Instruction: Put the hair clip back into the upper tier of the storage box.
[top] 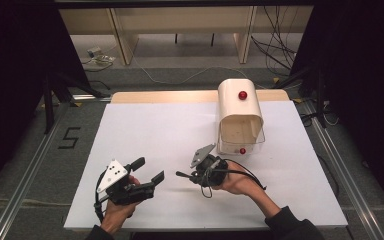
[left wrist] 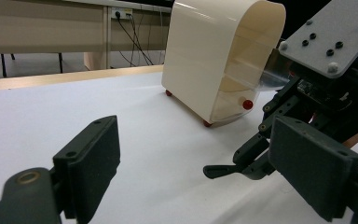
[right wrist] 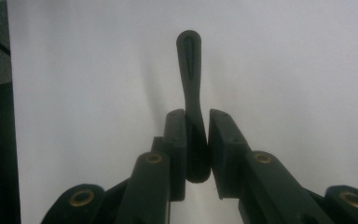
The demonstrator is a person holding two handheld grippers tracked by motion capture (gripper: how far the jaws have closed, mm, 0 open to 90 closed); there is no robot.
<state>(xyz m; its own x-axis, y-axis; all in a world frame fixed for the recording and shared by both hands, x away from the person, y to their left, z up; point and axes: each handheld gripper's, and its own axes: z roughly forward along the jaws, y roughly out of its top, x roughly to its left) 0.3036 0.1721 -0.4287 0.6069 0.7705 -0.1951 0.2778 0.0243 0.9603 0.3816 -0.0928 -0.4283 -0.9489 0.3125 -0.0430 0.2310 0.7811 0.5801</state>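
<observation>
White table [top: 145, 130]: right gripper [top: 184, 175] clamped on black handle [right wrist: 189, 93], long axis pointing left twd left gripper [top: 149, 171], jaws apart; bread box [top: 239, 116] behind.

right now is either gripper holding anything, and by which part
The right gripper is shut on a slim black plastic handle-like piece, clamped near its lower end, the rounded tip sticking out beyond the jaws. The left gripper is open, holding nothing.

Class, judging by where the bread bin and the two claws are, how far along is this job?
Done: the right claw has gripped a black utensil handle, and the cream bread bin has its door rolled open. In hand: the handle is held above the table. Left: likely placing it in the bin; the left claw is open, idle.
</observation>
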